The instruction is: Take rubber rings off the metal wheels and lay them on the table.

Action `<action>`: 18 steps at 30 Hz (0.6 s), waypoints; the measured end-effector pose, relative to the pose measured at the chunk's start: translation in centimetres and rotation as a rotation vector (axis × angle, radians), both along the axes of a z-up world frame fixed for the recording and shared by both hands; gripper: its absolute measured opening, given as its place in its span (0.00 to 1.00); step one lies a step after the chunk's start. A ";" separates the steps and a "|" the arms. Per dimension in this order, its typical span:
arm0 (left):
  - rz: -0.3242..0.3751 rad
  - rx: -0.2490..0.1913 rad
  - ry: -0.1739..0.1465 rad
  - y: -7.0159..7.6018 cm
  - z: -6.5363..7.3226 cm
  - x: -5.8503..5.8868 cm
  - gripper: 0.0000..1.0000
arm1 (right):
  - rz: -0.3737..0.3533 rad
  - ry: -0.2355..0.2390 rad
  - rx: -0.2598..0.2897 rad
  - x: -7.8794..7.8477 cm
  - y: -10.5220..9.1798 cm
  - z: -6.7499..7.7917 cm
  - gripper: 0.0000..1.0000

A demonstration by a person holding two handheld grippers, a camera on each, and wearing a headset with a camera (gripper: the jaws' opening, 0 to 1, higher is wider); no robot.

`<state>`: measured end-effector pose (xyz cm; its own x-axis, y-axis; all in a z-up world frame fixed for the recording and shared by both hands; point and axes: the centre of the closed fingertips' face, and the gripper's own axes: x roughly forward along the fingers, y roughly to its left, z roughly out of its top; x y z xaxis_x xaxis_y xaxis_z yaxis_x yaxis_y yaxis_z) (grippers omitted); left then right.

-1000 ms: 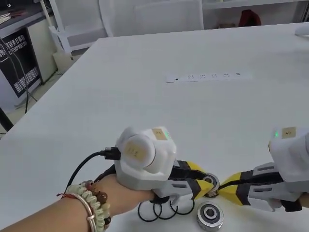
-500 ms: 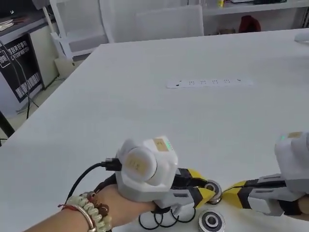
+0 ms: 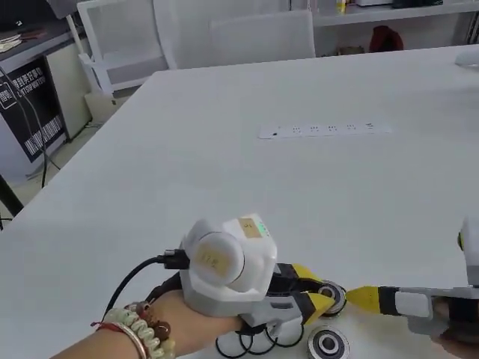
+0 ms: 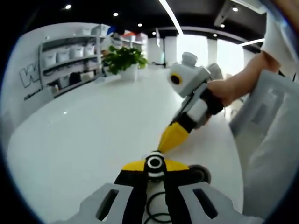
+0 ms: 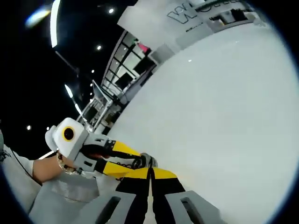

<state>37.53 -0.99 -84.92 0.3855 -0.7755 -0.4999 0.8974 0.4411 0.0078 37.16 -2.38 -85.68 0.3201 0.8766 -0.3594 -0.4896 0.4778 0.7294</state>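
Note:
My left gripper (image 3: 320, 298) is low in the head view, shut on a small metal wheel (image 3: 334, 293) held just above the white table (image 3: 224, 164). In the left gripper view that wheel (image 4: 154, 163) sits between the yellow jaws. My right gripper (image 3: 353, 297) points at it from the right with its jaws shut and a small gap to the wheel. I cannot tell whether anything thin is pinched in them. A second wheel (image 3: 328, 345) lies flat on the table below. Several black rubber rings (image 3: 244, 345) lie under the left gripper.
A white power strip (image 3: 325, 129) lies across the middle of the table. White chairs (image 3: 262, 34) stand at the far edge, and a dark cabinet (image 3: 30, 97) with cables stands off the table's left side.
My right gripper has pulled back to the right, away from the wheel its tip was touching. The left gripper still holds the wheel. The head camera has tilted slightly.

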 end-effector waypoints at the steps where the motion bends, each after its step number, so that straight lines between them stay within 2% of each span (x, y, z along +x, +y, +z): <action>1: 0.001 0.001 0.000 0.0 0.0 0.0 0.14 | -0.005 0.007 0.023 0.0 0.1 0.2 0.00; 2: 0.001 0.003 0.000 0.0 0.0 0.0 0.14 | -0.008 0.017 0.056 0.0 0.2 0.5 0.00; 3: 0.000 0.006 0.000 -0.1 0.0 0.0 0.14 | -0.007 0.019 0.045 -0.1 0.1 0.3 0.00; 5: 0.000 0.008 -0.001 -0.1 0.0 0.0 0.14 | -0.008 0.019 0.062 -0.1 0.2 0.5 0.00; 7: 0.000 0.011 -0.005 0.0 0.0 0.0 0.13 | -0.030 0.065 0.088 -0.1 0.2 0.5 0.00; 18: -0.004 0.022 -0.015 0.0 0.0 0.0 0.13 | -0.018 0.038 0.062 -0.1 0.3 0.7 0.00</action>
